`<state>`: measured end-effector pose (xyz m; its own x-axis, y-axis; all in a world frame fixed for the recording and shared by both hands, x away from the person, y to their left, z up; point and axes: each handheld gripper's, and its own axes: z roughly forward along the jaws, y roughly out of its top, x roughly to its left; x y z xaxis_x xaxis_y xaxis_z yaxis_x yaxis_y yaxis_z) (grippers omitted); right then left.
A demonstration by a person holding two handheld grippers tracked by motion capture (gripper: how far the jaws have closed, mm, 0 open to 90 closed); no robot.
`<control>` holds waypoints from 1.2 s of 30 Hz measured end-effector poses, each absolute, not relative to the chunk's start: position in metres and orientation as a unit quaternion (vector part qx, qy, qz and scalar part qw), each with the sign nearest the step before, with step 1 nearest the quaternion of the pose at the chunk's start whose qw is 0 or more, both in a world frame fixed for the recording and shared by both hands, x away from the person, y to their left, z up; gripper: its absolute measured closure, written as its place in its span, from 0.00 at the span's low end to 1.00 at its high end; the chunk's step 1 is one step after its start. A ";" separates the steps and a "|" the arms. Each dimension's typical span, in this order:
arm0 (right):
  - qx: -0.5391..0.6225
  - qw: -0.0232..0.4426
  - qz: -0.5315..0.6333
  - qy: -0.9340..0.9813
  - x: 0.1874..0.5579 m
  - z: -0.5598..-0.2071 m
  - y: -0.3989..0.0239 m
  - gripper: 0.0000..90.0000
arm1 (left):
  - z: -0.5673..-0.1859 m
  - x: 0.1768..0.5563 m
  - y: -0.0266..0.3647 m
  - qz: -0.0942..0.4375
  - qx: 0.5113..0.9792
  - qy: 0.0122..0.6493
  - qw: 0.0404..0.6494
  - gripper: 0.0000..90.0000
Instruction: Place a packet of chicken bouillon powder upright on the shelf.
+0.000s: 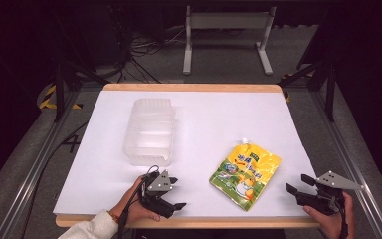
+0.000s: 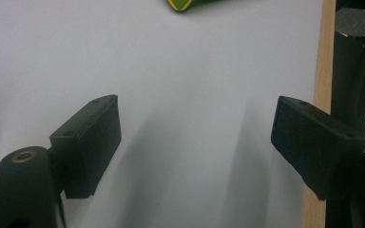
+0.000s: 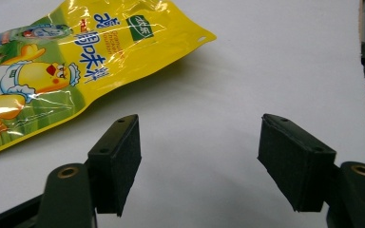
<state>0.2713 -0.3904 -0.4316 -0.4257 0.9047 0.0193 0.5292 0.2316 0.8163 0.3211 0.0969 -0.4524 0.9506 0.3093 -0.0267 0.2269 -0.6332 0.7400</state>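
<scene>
Inspection found both my tongs resting low at the near edge of the counter (image 1: 194,107), neither one engaged. My left tongs (image 1: 175,191) stood wide with bare white surface between the pads, and a corner of the pouch (image 2: 180,4) showed just beyond them in the left gripper view. My right tongs (image 1: 298,184) were likewise wide and held nothing — the right gripper view showed the pads apart over bare counter, with the pouch (image 3: 71,61) lying ahead and to one side.

The pouch (image 1: 246,174), yellow and green with a spout at its far end, lay flat on the counter between my two tongs, apart from both. A clear tub (image 1: 150,130) sat farther back on the left, open side up as far as I could judge, and well apart from the pouch.

I judged the work to be at its start: the approach to the pouch, with no grasp yet made. The tub seemed the likely destination. The next move called for one pair of tongs to come in low at an edge of the pouch — it lay flat, so the pads would need to catch a seam or corner rather than the broad face.
</scene>
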 end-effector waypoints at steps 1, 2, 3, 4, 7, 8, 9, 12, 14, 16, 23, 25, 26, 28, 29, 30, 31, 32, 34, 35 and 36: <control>0.480 0.238 0.393 0.748 0.271 -0.432 -0.390 0.35 | -0.453 0.321 0.096 0.050 0.901 0.150 0.404 0.19; 0.479 0.236 0.394 0.748 0.272 -0.431 -0.390 0.35 | -0.453 0.320 0.096 0.047 0.901 0.151 0.404 0.20; 0.480 0.235 0.396 0.747 0.272 -0.431 -0.390 0.35 | -0.453 0.320 0.097 0.046 0.903 0.148 0.400 0.20; 0.482 0.233 0.397 0.745 0.272 -0.431 -0.389 0.35 | -0.453 0.319 0.097 0.050 0.904 0.146 0.399 0.22; 0.482 0.231 0.400 0.745 0.273 -0.430 -0.388 0.34 | -0.452 0.318 0.097 0.049 0.905 0.139 0.400 0.23; 0.480 0.227 0.400 0.747 0.275 -0.430 -0.387 0.34 | -0.452 0.318 0.096 0.048 0.904 0.142 0.400 0.25; 0.480 0.227 0.400 0.747 0.275 -0.430 -0.387 0.34 | -0.452 0.318 0.096 0.047 0.905 0.142 0.398 0.25; 0.478 0.216 0.407 0.748 0.280 -0.430 -0.385 0.33 | -0.453 0.319 0.092 0.040 0.905 0.142 0.400 0.25; 0.477 0.204 0.410 0.750 0.284 -0.431 -0.383 0.32 | -0.452 0.320 0.087 0.047 0.906 0.140 0.396 0.25; 0.477 0.197 0.409 0.752 0.288 -0.431 -0.380 0.32 | -0.451 0.322 0.083 0.040 0.907 0.139 0.396 0.25; 0.468 0.159 0.412 0.765 0.299 -0.432 -0.368 0.30 | -0.450 0.333 0.065 0.020 0.906 0.139 0.400 0.24; 0.470 0.142 0.411 0.768 0.305 -0.432 -0.365 0.28 | -0.451 0.337 0.057 0.008 0.907 0.140 0.398 0.23; 0.468 0.132 0.413 0.770 0.307 -0.433 -0.363 0.27 | -0.451 0.339 0.053 0.001 0.907 0.140 0.396 0.22; 0.473 0.114 0.419 0.766 0.312 -0.435 -0.361 0.27 | -0.452 0.342 0.045 -0.002 0.909 0.136 0.395 0.22; 0.476 0.108 0.422 0.763 0.315 -0.436 -0.360 0.27 | -0.453 0.343 0.041 -0.002 0.911 0.133 0.390 0.22; 0.479 0.099 0.427 0.760 0.317 -0.437 -0.359 0.27 | -0.453 0.343 0.038 -0.003 0.912 0.132 0.389 0.21; 0.480 0.090 0.430 0.759 0.319 -0.438 -0.358 0.27 | -0.453 0.345 0.036 -0.004 0.912 0.128 0.389 0.21; 0.483 0.080 0.430 0.758 0.320 -0.439 -0.357 0.27 | -0.453 0.346 0.033 -0.006 0.912 0.128 0.390 0.21; 0.483 0.065 0.431 0.760 0.323 -0.442 -0.353 0.26 | -0.453 0.348 0.029 -0.005 0.911 0.126 0.392 0.21; 0.482 0.062 0.432 0.760 0.324 -0.443 -0.351 0.26 | -0.453 0.349 0.027 -0.010 0.911 0.128 0.392 0.21; 0.481 0.061 0.434 0.759 0.324 -0.443 -0.349 0.27 | -0.453 0.350 0.026 -0.012 0.911 0.128 0.392 0.21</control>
